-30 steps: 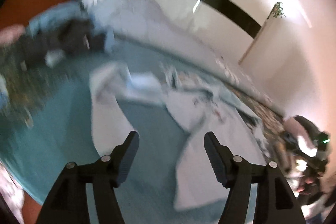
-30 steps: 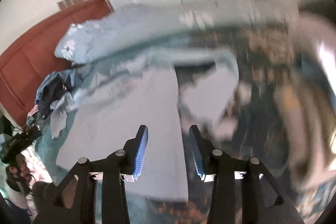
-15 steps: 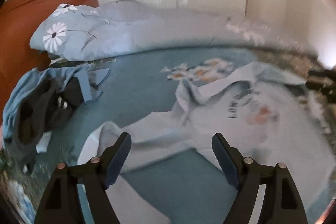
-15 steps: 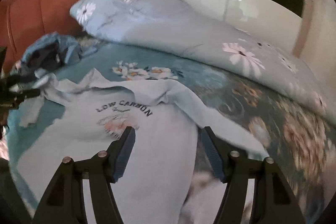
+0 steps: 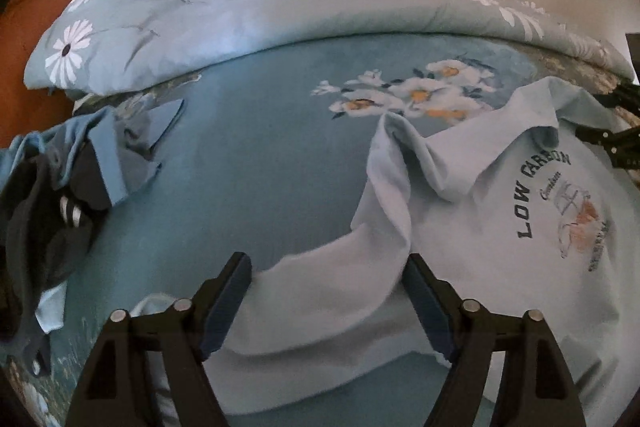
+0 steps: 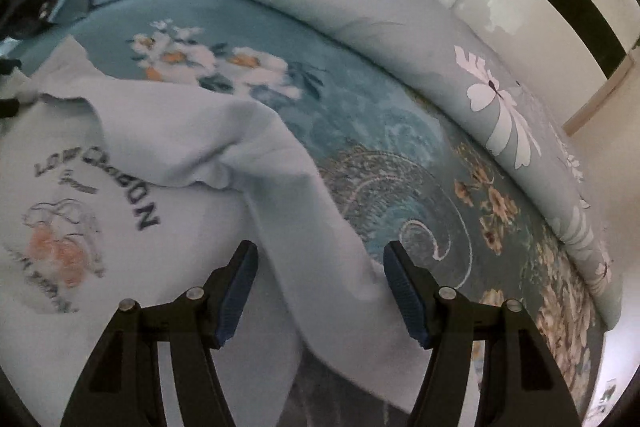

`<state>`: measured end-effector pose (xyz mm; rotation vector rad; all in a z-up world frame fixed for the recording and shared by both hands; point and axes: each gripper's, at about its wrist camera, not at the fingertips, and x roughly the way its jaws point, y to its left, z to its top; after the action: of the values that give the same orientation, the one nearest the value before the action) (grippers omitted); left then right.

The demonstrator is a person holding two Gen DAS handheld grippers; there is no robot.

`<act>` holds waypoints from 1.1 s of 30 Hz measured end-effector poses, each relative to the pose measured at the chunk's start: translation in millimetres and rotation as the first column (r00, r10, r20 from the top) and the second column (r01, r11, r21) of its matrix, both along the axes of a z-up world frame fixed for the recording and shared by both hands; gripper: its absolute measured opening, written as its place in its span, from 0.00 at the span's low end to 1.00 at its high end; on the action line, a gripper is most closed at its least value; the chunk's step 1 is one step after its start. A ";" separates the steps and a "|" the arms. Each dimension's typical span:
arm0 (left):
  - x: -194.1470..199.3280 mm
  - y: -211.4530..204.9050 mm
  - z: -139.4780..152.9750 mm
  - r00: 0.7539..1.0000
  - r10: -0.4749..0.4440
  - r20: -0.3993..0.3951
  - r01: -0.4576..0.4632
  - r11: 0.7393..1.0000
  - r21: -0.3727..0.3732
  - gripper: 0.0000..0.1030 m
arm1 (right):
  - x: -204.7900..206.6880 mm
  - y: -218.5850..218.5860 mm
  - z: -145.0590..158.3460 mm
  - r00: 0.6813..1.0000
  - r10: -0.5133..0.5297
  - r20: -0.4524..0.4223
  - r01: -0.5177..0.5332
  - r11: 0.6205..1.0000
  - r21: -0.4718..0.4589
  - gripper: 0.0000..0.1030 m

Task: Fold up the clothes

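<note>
A pale blue long-sleeved sweatshirt [image 5: 500,227] printed "LOW CARBON" lies front up on the teal floral bedsheet [image 5: 248,163]. My left gripper [image 5: 328,303] is open, its fingers straddling the shirt's left sleeve [image 5: 320,287] low over the bed. My right gripper [image 6: 320,291] is open, its fingers straddling the other sleeve [image 6: 320,247], which runs down from the shoulder [image 6: 192,131]. The right gripper's black tips show at the right edge of the left wrist view [image 5: 616,131].
A rolled light blue duvet with daisies [image 5: 240,19] lies along the bed's far side, also in the right wrist view [image 6: 360,7]. A heap of blue and dark clothes [image 5: 60,179] sits at the left by the orange headboard [image 5: 24,39]. White wall behind.
Both grippers swung round and came down closer to the shirt. Each now has a sleeve between its open fingers. The right gripper's fingers have spread wider than one second ago.
</note>
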<state>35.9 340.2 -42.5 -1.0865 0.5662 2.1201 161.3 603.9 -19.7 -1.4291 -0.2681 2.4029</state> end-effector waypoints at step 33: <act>-113.9 106.7 -14.3 0.978 0.131 0.161 -0.135 0.991 0.018 0.11 | 1.6 124.7 -0.6 0.915 -0.399 -0.065 0.351 0.863 -0.363 0.11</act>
<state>-78.0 446.9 -56.8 -1.2960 0.3959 2.1226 162.9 728.6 -20.3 -1.2898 0.4532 2.2715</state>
